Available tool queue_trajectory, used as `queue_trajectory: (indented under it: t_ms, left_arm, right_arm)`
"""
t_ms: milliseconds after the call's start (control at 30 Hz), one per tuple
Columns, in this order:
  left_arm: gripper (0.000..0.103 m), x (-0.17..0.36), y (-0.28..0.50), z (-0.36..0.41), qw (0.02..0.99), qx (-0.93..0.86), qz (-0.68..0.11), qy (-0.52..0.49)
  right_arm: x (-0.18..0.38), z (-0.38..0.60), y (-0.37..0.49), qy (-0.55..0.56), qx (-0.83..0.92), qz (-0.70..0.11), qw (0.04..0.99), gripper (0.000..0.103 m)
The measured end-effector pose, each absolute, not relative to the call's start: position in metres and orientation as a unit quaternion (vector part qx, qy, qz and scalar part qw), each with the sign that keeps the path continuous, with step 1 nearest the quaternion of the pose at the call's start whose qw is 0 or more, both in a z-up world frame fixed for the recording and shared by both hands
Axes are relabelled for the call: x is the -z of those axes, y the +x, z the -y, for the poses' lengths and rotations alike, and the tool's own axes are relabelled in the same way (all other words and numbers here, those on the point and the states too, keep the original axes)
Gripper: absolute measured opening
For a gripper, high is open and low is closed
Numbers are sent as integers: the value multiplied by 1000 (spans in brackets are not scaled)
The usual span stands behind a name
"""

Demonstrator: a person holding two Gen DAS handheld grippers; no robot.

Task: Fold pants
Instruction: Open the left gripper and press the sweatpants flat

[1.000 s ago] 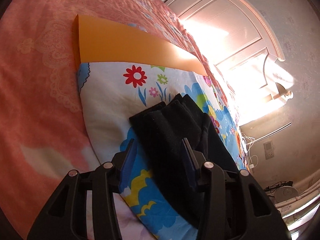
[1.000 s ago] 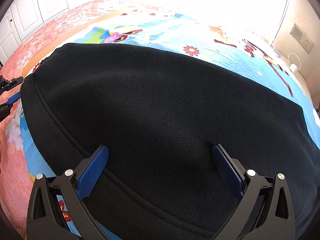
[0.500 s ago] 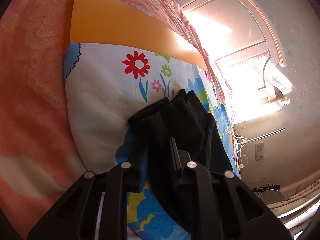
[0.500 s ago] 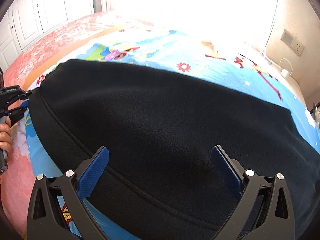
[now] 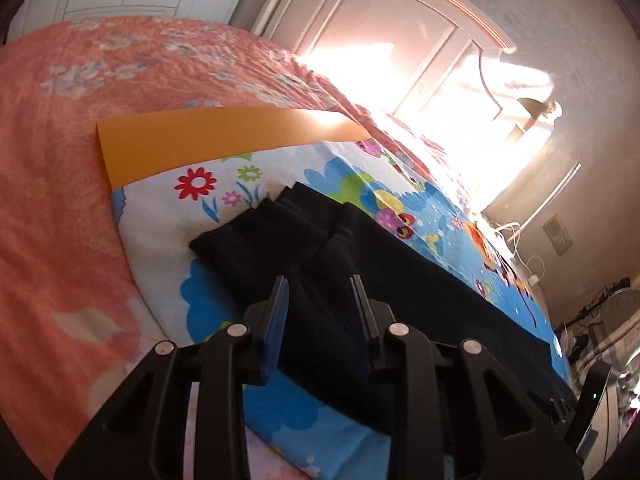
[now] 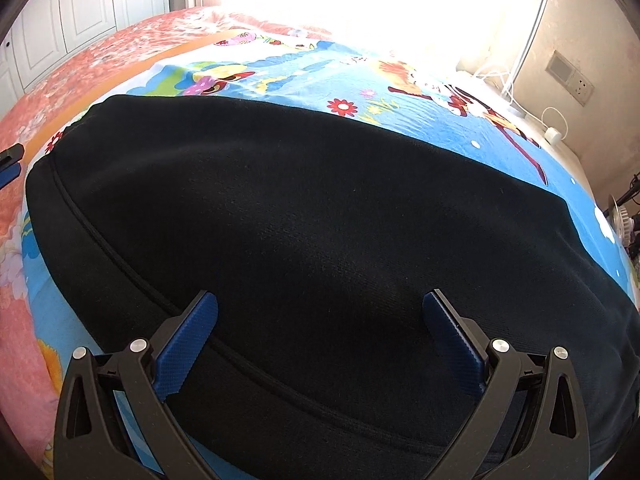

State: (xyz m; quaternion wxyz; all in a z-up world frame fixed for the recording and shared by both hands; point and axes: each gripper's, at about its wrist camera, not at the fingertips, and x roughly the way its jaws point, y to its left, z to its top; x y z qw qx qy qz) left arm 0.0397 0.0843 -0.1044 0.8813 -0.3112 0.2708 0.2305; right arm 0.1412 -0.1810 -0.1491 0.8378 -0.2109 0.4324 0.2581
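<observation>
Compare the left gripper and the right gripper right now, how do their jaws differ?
The left gripper has its jaws set narrowly apart, while the right gripper has its jaws spread wide. The left sits at the bunched end of the black pants; the right sits over a broad flat stretch. Both are open, gripping nothing, with blue pads.

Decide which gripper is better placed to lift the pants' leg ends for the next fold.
Left. The left gripper straddles the pants near the leg ends; the right gripper hangs open over the broad middle.
</observation>
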Motion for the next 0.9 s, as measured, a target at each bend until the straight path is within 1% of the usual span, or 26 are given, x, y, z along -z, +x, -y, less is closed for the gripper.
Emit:
queue_trajectory:
  t_ms: [133, 233, 267, 367, 467, 533, 567, 633, 700, 767, 833, 900]
  left_arm:
    - [31, 109, 84, -9, 910, -149, -314, -227]
    - [31, 128, 108, 22, 911, -108, -341, -208]
    - [31, 138, 114, 25, 904, -109, -355, -210]
    - [31, 143, 111, 27, 913, -113, -339, -199]
    - [31, 146, 104, 22, 915, -108, -323, -219]
    - [31, 147, 103, 24, 916, -114, -319, -215]
    - [31, 147, 103, 24, 915, -118, -317, -218]
    - [31, 146, 105, 23, 911, -125, -318, -231]
    - [31, 144, 106, 21, 903, -133, -325, -247]
    - [31, 140, 109, 22, 892, -151, -341, -256]
    - [31, 136, 113, 24, 881, -169, -361, -256]
    - [31, 132, 114, 26, 871, -185, -375, -257]
  right_arm:
    - [149, 182, 144, -210, -261, -433, 837, 98]
    - [149, 182, 144, -210, -262, -432, 837, 98]
    - [149, 182, 145, -211, -263, -434, 835, 98]
    - [138, 178, 148, -220, -252, -436, 835, 98]
    - [113, 153, 159, -214, -303, -409, 834, 98]
    - [108, 120, 173, -223, -348, -424, 806, 98]
    - [109, 101, 182, -226, -373, -434, 788, 98]
    - [113, 67, 195, -252, -388, -422, 779, 98]
    - [129, 34, 199, -312, -393, -411, 761, 98]
    - [154, 10, 200, -397, -358, -372, 759, 98]
    - [157, 4, 207, -394, -358, -345, 773, 98]
    - [153, 0, 214, -374, -340, -351, 788, 98]
